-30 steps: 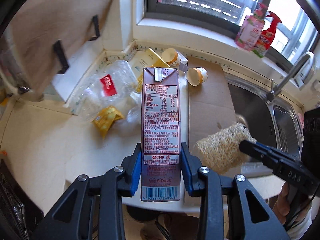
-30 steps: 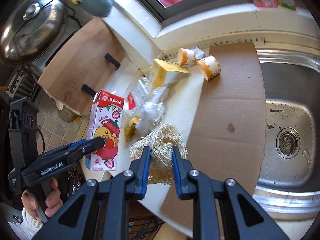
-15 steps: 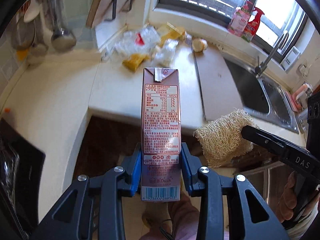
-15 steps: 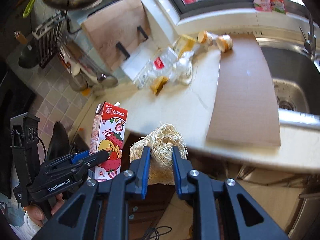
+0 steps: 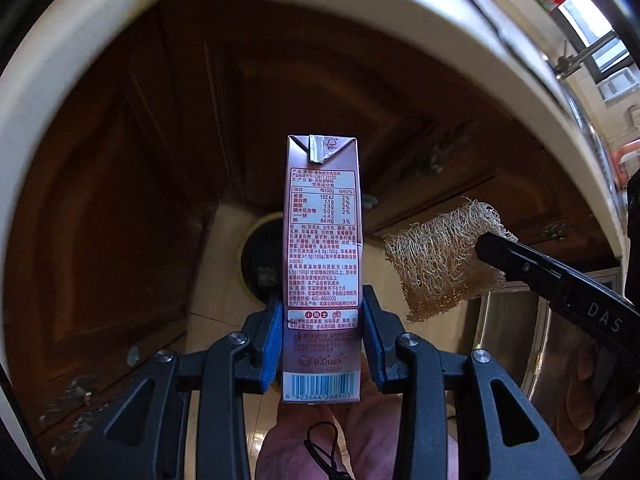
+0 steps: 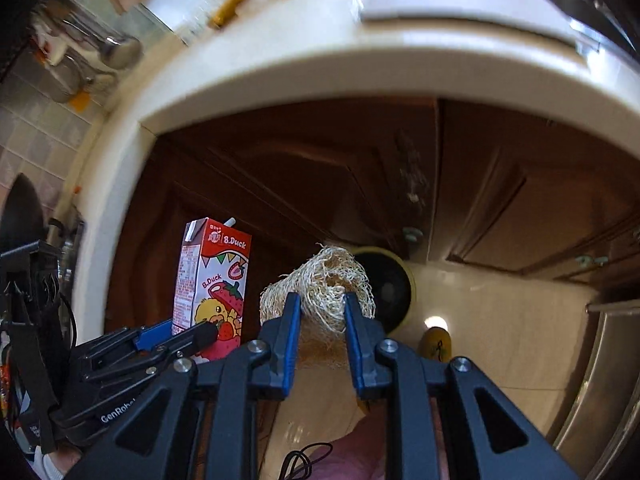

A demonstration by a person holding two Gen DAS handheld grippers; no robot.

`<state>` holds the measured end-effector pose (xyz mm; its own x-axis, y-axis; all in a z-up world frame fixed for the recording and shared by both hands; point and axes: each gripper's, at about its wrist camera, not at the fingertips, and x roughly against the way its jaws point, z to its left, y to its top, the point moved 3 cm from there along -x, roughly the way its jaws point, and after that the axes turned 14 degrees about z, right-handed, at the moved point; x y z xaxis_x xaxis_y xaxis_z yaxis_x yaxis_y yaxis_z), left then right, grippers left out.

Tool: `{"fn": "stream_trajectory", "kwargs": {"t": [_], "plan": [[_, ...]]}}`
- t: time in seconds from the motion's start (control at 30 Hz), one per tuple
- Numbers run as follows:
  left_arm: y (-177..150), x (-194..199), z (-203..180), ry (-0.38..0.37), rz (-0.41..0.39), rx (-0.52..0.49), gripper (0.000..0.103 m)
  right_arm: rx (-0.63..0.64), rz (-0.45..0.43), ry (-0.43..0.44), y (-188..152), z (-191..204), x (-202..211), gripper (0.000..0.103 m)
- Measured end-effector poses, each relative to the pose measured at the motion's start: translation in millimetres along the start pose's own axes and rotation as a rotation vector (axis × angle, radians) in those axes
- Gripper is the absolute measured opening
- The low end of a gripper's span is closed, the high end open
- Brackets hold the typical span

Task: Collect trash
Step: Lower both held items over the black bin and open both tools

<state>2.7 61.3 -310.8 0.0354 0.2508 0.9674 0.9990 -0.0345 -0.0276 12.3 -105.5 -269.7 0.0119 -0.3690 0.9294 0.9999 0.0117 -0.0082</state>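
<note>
- Left gripper (image 5: 322, 338) clamped on B.Duck milk carton (image 5: 322, 240), held upright.
- Right gripper (image 6: 318, 312) pinching loofah scrubber (image 6: 320, 280).
- Both below the countertop edge (image 6: 320, 76), near a dark round opening (image 6: 390, 290), probably the bin.
- Risk: the carton's low grip tips it past the rim on release; loofah fibres snag the pads.

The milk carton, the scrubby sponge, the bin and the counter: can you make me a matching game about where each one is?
Things:
1. milk carton
2. loofah sponge
3. round bin
4. counter edge

Places:
A. on the floor by the cupboard doors
B. held in the left gripper
C. curving across the top of the view
D. held in the right gripper

Pairs: 1-B, 2-D, 3-A, 4-C
</note>
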Motion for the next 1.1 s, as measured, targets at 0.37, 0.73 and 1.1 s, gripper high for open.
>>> {"fn": "stream_trajectory", "kwargs": {"t": [0.37,0.73,1.1], "plan": [[33.1,-143.7,28.2,0.022,0.157,0.048,0.041,-0.051,0.095,-0.035,20.7,-41.5,-112.9,0.022],[48.4,-182.7,65.2,0.088,0.144,0.151,0.063,-0.025,0.16,-0.073,41.8,-38.8,-178.0,0.026],[38.0,-160.2,75.1,0.164,0.037,0.128,0.064,0.023,0.142,-0.098,39.5,-26.4,-185.9,0.043]]}}
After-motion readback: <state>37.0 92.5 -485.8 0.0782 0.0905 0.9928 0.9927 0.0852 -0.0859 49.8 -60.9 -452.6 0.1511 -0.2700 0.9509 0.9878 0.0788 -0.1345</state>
